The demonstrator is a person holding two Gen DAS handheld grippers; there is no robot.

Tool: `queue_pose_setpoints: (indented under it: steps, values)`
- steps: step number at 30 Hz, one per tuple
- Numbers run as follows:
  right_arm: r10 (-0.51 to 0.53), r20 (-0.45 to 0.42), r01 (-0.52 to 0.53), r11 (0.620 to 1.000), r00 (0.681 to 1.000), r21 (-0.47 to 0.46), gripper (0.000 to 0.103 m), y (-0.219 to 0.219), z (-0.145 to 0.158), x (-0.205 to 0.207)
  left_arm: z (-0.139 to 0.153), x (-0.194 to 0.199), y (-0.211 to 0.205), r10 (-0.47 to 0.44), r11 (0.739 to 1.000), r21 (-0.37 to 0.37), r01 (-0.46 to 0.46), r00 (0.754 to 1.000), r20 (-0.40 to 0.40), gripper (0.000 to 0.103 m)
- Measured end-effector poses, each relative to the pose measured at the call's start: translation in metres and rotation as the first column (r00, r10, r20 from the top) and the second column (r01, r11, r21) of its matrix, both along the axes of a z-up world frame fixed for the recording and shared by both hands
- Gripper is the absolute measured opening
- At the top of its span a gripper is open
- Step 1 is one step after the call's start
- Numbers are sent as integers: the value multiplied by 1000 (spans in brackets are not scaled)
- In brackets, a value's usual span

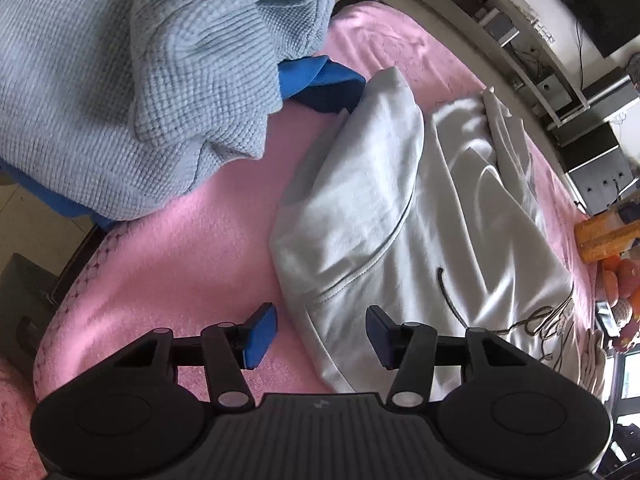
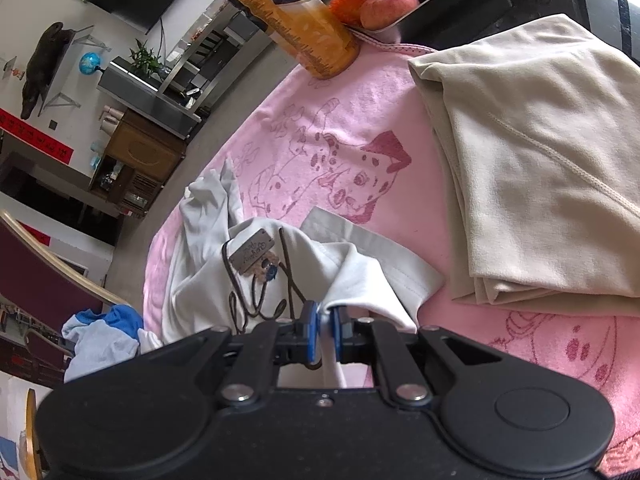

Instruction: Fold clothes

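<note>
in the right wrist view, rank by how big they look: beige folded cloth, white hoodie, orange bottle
1. beige folded cloth
2. white hoodie, partly hidden by the right gripper
3. orange bottle, farther away and cut off, so unsure

Pale grey hoodie [image 1: 400,208], pink dog-print blanket [image 2: 340,152], beige garment [image 2: 540,160]

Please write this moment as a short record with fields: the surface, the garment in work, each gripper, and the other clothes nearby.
surface: pink blanket with a printed spotted dog
garment in work: light grey hoodie, dark drawstring, lying crumpled
left gripper: open, at the hoodie's near edge, holding nothing
right gripper: shut on a fold of the hoodie
folded item: beige garment on the blanket beside the hoodie
unfolded pile: pale blue waffle-knit garment over a blue garment
</note>
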State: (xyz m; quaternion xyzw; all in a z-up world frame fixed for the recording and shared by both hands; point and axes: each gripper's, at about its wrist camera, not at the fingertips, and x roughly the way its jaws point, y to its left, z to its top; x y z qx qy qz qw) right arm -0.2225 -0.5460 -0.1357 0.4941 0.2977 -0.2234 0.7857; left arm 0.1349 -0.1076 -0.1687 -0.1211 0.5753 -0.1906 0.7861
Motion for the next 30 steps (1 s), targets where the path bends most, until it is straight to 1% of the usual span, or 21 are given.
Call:
queue_pose_setpoints:
  steps: [1,2,3,6,8,11,12,14,17,22,25,26,27,29,30]
  values:
    - [0,0,0,1000,1000,0,10,0,0,0,0,0,0,1,1000,-5,-1,1000,2,49]
    - [1,0,-1,1000,1000,0,10,0,0,1,0,0,-1,0,1000,-10,0,1000,3,44]
    - [2,0,-2,1000,1000,1,10,0,0,1,-1,0,-1,0,1000,-11,0,1000,3,36]
    - [-3,-3,3,1000,1000,8,10,-2,-2,0,-3,2,0,8,1000,-14,-8,1000,-5,22]
    - [-7,-5,7,1000,1000,19,10,-3,-4,0,-5,3,6,28,999,-30,-28,999,-20,17]
    - [-8,-11,8,999,1000,31,10,-3,-6,0,-8,5,12,54,997,-59,-56,998,-40,15]
    - [-6,-14,7,999,1000,34,10,-2,-7,0,-9,5,13,58,996,-64,-61,997,-41,11]
    - [-4,-27,5,999,1000,32,10,-2,-8,0,-9,5,15,67,995,-74,-70,997,-41,6]
    - [0,-64,2,999,998,39,10,-2,-13,2,-8,3,16,73,993,-86,-75,997,-29,3]
    - [4,-129,7,996,992,87,10,-4,-26,2,-8,1,13,61,995,-75,-62,998,-15,4]
    - [9,-143,6,995,990,100,10,-4,-29,3,-8,3,12,51,996,-75,-52,998,-21,7]
    - [11,-148,5,995,989,104,10,-3,-31,4,-7,3,11,45,996,-78,-46,999,-22,12]
    - [12,-153,4,994,988,108,10,-3,-32,4,-7,4,9,37,996,-82,-39,999,-22,20]
    - [16,-162,3,993,987,116,10,-3,-34,5,-5,4,6,22,996,-89,-24,1000,-20,33]
    - [16,-162,3,993,987,117,10,-2,-35,5,-5,4,4,18,996,-88,-20,1000,-17,35]
